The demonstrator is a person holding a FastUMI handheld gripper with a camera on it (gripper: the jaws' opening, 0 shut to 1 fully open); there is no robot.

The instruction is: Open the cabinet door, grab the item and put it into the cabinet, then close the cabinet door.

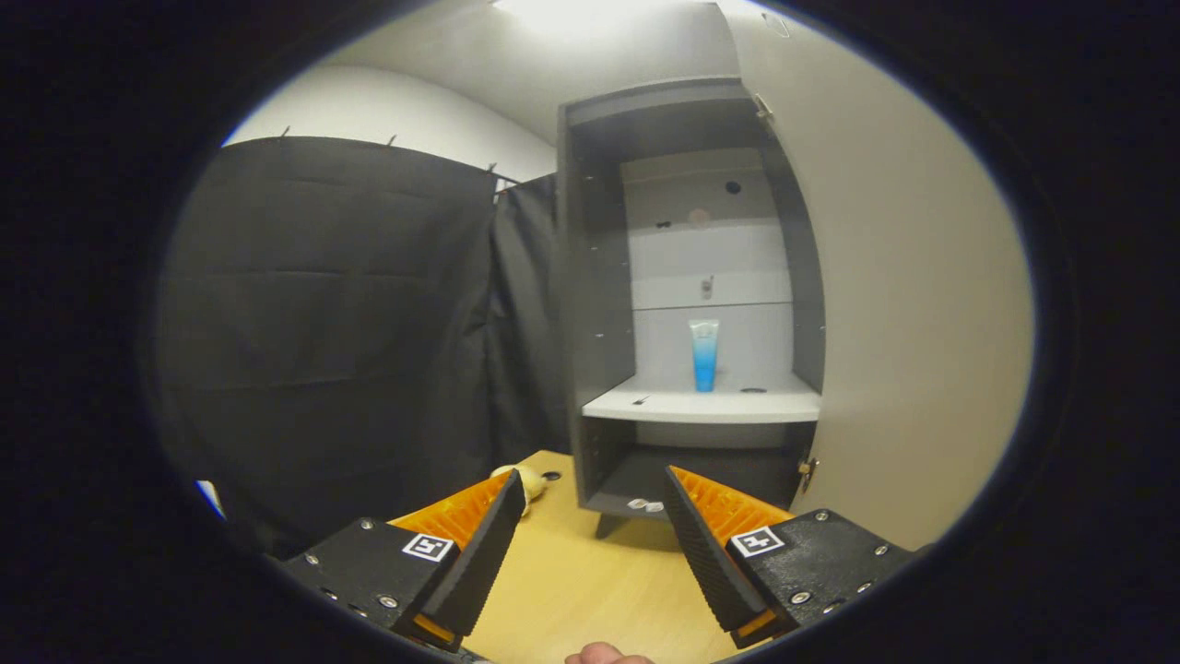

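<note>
the cabinet (691, 304) stands on the wooden counter (590, 590) well beyond the tongs (595, 544), and its tall pale door (903, 304) is swung wide open to the right, so the first step of the task looks done. inside, a blue tube (704, 354) stands upright on the white middle shelf (701, 404), toward the back and roughly centred, apart from the side walls; i take this to be the item, already placed, though i cannot be sure it is the one meant. the tongs are held wide apart with nothing between the fingers, only bare counter showing in the gap, so they have hold of nothing. they sit back from the cabinet, pointing at its lower compartment, touching neither the cabinet nor the door. a small pale rounded object (527, 481) lies on the counter just beyond the left finger, near the cabinet's left foot; it is too small to tell what it is, and it could be a second item or of no concern. a bit of a hand (604, 656) shows at the near end of the counter between the fingers. judging from this, opening and placing appear finished, and what is left is to reach the door's free edge on the right and swing it shut across the front.
</note>
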